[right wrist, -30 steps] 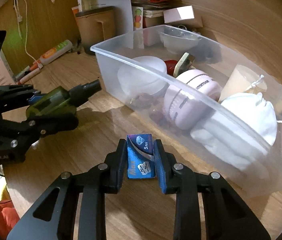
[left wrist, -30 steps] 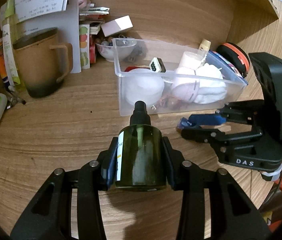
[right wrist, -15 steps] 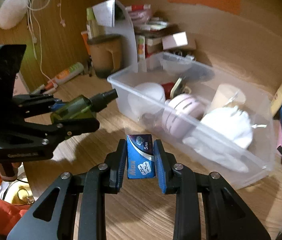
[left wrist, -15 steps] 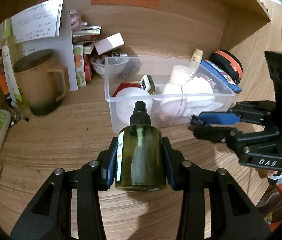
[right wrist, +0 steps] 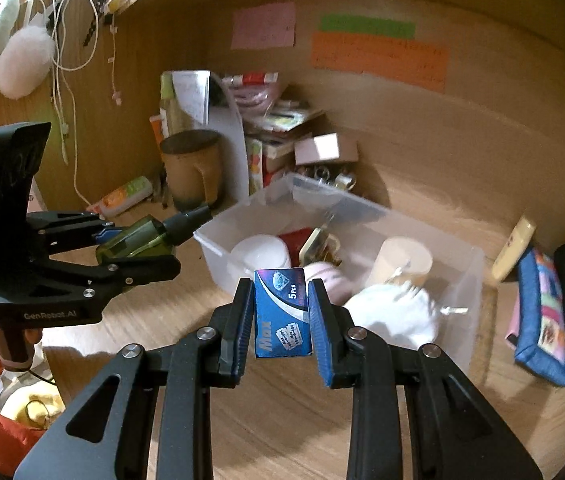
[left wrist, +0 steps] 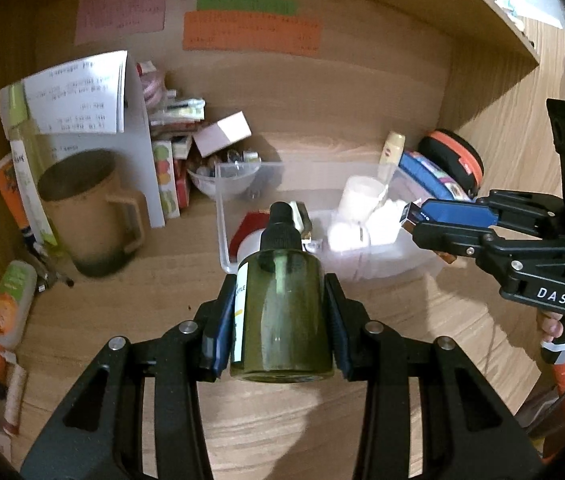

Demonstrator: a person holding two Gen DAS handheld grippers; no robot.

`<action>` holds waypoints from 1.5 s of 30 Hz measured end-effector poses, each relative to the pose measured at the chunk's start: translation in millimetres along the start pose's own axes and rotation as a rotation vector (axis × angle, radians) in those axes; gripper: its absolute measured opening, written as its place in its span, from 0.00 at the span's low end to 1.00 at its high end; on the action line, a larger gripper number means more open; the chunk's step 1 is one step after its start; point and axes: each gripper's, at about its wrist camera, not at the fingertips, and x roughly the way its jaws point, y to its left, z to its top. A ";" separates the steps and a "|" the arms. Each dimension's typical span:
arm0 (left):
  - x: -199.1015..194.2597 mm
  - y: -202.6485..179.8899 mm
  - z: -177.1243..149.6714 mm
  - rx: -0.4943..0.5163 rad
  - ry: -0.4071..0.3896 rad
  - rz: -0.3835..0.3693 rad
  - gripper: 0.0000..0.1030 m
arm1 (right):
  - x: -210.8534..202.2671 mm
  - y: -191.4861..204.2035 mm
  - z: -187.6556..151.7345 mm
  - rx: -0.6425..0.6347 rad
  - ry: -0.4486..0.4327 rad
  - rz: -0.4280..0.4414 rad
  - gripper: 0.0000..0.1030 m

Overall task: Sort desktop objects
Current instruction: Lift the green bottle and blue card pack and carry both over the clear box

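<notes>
The left tool (left wrist: pixel 280 326) is clamped on a green spray bottle (left wrist: pixel 282 312) above the table (left wrist: pixel 130 300); the right tool (right wrist: pixel 281 312) grips a small blue box (right wrist: pixel 281 312) — both short of the clear bin (right wrist: pixel 458 276), which lies at twelve o'clock ahead — a brown mug (left wrist: pixel 90 216) farther at ten.

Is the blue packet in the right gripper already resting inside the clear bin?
No. The blue packet is clamped between the right gripper fingers, held in the air short of the clear bin.

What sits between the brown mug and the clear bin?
In the left wrist view, a white paper stand and colourful small boxes sit between the brown mug and the clear bin.
</notes>
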 end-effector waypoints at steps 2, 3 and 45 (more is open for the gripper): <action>-2.4 1.3 5.5 0.000 -0.017 -0.003 0.39 | -1.8 -1.8 5.1 -0.003 -0.011 -0.008 0.24; -2.9 1.7 7.5 0.000 -0.022 -0.004 0.39 | -2.4 -2.8 7.6 -0.004 -0.018 -0.011 0.24; 101.7 22.5 69.3 -0.005 0.097 -0.057 0.39 | 93.5 -58.5 46.1 0.116 0.068 -0.091 0.24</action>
